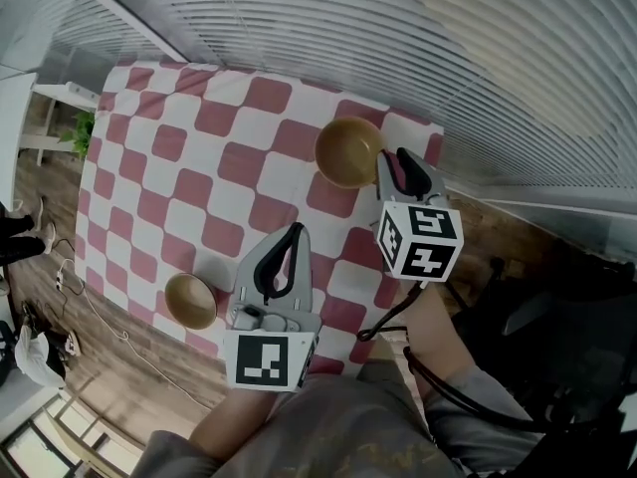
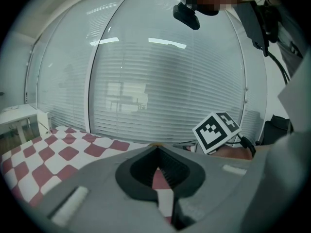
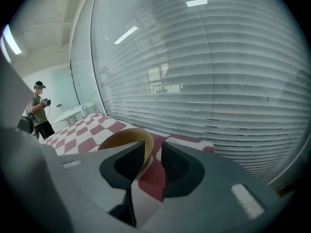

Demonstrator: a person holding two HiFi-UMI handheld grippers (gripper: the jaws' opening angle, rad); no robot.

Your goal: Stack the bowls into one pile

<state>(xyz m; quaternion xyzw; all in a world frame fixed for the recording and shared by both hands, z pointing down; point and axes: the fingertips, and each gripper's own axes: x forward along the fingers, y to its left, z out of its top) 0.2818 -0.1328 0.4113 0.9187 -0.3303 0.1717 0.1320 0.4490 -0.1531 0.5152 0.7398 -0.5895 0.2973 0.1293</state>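
1. Small bowl [image 1: 190,301]: it sits alone near the left front edge of the checked tablecloth [image 1: 199,167], upright and empty. No claw touches it.

2. Left gripper [image 1: 295,233]: it is held over the cloth just right of the small bowl and clear of it. In the left gripper view its jaw tips meet, and the hollow behind them shows only cloth. The claw is closed on nothing.

3. Large bowl [image 1: 348,152]: it stands upright and empty toward the far right of the table, well apart from the small bowl.

4. Right gripper [image 1: 398,157]: it is just beside the large bowl's right rim.
   - In the right gripper view the jaws stand a narrow gap apart.
   - The bowl's rim shows in that gap, close against the jaw on the view's left.
   - Bare cloth is visible along the other jaw, so the wall is judged not clamped.
   - Whether the rim lies fully between the pads or just ahead of them cannot be settled from these views.

5. Progress: no stacking is done.
   - There are two bowls in view, and neither is nested or lifted.
   - The step in hand appears to be the right claw taking the large bowl by its rim.

6. Remaining work, as judged:
   - secure one bowl;
   - carry it across the table;
   - unite the pair, the small bowl inside the large one being the stable order.

7. Risk: a thin rim pinch on a wide bowl may let it tilt when raised.
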